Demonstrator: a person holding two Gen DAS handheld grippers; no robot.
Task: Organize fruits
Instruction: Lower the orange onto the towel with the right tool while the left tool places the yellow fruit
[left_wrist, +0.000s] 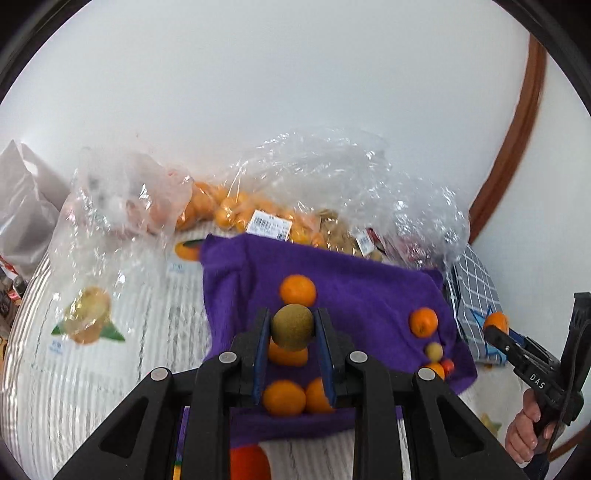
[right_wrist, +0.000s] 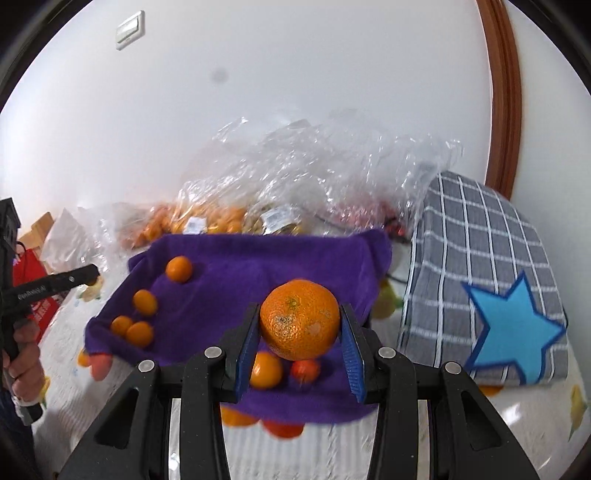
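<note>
My left gripper (left_wrist: 292, 328) is shut on a brown-green kiwi (left_wrist: 292, 325), lifted above the purple cloth (left_wrist: 362, 291). Several small oranges (left_wrist: 297, 290) lie on that cloth, two of them under the left jaws. My right gripper (right_wrist: 300, 326) is shut on a large orange (right_wrist: 300, 323) and holds it over the near edge of the purple cloth (right_wrist: 258, 266). The right gripper (left_wrist: 496, 326) also shows at the right edge of the left wrist view with that orange (left_wrist: 495, 319). Small oranges (right_wrist: 179, 268) sit along the cloth's left side in the right wrist view.
Clear plastic bags (left_wrist: 325, 177) of oranges and other fruit are heaped behind the cloth against a white wall. A grey checked cushion (right_wrist: 480, 266) with a blue star lies to the right. A striped white cover with fruit prints (left_wrist: 88, 317) spreads to the left. A hand (left_wrist: 524, 432) grips the right tool.
</note>
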